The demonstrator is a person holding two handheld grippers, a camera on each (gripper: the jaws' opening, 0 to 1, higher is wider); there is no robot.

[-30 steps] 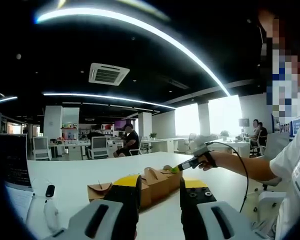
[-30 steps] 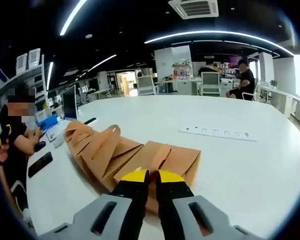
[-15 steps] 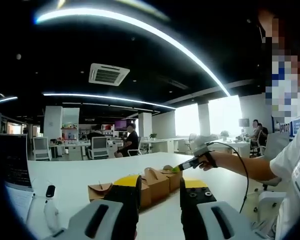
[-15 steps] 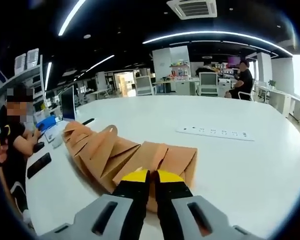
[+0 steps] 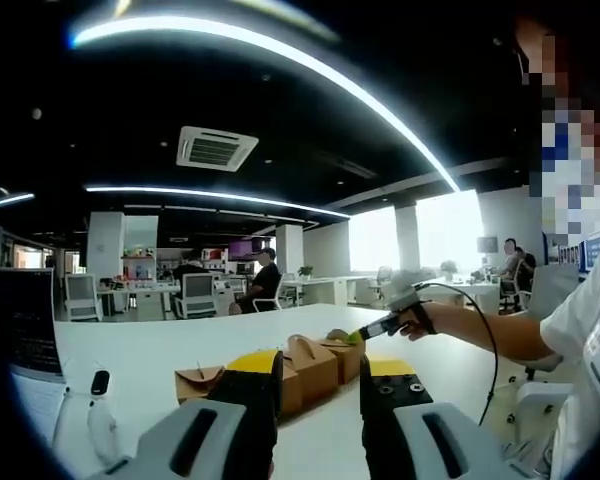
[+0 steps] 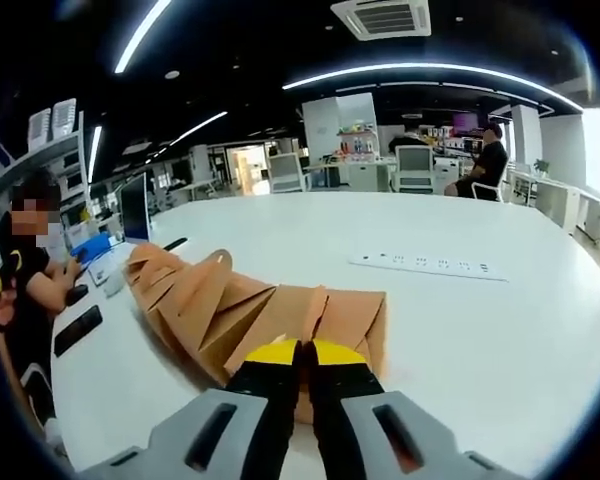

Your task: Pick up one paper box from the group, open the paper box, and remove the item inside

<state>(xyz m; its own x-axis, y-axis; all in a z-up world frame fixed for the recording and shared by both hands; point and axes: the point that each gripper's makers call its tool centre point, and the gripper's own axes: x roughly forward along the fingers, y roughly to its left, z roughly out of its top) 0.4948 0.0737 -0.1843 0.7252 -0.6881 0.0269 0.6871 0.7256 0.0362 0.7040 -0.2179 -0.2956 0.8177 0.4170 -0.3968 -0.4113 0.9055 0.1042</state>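
Just closed paper boxes [image 6: 270, 305], tabletop [image 6: 460, 330].

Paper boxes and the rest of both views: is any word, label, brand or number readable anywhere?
None can be read.
Paper boxes: plain brown, no print visible.
Monitor at the left gripper view's left edge: lines of text, too small and blurred.
Power strip on the table: no legible marking.
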